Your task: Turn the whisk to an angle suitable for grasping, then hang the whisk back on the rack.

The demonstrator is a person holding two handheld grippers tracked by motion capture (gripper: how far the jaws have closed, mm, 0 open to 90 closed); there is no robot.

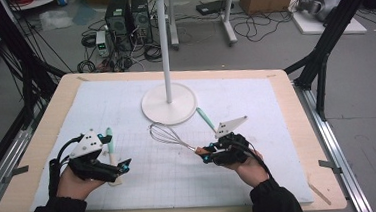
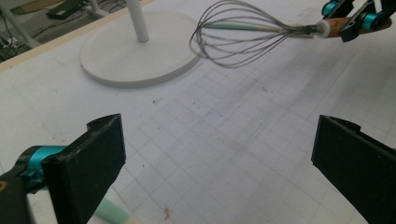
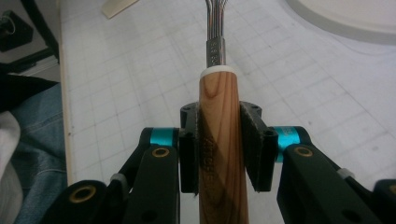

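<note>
Two grippers work: the right gripper (image 1: 203, 154) clamps the whisk (image 1: 168, 135) handle just above the surface (image 1: 256, 106); the left gripper (image 1: 121, 167) gapes empty. Next, probably hanging it on the stand (image 1: 169, 103).

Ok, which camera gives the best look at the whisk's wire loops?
The left gripper view: the whisk shows its whole wire cage close up. The high view shows the cage small and thin. The right gripper view shows mainly its wooden handle clamped in the right gripper, the wires cut off.
</note>
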